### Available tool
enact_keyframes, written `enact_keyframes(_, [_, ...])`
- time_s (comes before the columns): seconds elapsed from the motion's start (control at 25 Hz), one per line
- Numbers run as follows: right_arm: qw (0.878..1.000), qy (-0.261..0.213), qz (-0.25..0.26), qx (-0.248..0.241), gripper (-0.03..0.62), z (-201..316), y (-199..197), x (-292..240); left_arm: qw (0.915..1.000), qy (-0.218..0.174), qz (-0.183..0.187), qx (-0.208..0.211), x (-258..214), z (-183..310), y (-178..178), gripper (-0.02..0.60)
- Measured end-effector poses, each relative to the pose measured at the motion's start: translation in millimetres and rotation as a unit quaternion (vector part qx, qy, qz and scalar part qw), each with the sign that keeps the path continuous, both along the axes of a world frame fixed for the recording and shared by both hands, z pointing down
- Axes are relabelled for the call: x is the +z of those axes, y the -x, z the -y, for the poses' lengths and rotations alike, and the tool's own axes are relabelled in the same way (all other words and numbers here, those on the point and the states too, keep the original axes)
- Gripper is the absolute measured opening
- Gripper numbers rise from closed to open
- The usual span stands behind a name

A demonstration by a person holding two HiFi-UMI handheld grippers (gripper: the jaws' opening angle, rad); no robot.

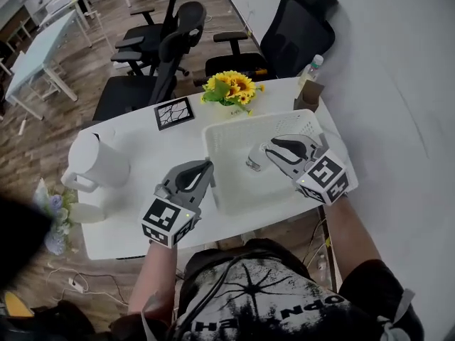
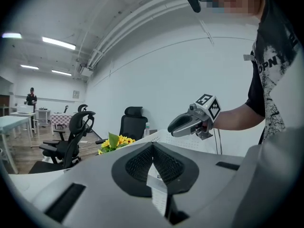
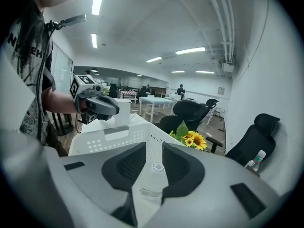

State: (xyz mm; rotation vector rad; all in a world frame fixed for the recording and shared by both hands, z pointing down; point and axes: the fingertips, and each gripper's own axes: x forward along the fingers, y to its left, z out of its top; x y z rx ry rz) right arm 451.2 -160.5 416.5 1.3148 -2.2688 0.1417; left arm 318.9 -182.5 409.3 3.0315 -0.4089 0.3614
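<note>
The right gripper (image 3: 153,150) pinches a small clear bottle (image 3: 154,175) with a white cap, low over the white basket (image 1: 284,121). The left gripper (image 1: 208,166) has its jaws pressed together just beside the basket, above a white table (image 1: 142,148) with yellow flowers (image 1: 231,87) and a white jug (image 1: 99,160). Black chairs (image 1: 163,48) stand behind on a wooden floor (image 1: 85,69).

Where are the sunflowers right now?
In the head view, the sunflowers stand at the table's far edge, just behind the basket's far left corner and right of the black tile.
</note>
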Motion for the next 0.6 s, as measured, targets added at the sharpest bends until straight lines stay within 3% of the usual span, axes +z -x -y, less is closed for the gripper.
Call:
enact_keyframes(0.28, [0.997, 0.058, 0.004, -0.049, 0.186, 17, -6, 42, 0.9983, 0.01, 0.002, -0.057, 10, 9, 2, 0.011])
enact_keyframes(0.6, [0.991, 0.1, 0.022, -0.084, 0.187, 27, -6, 79, 0.9945, 0.029, -0.01, -0.1, 20, 12, 7, 0.011])
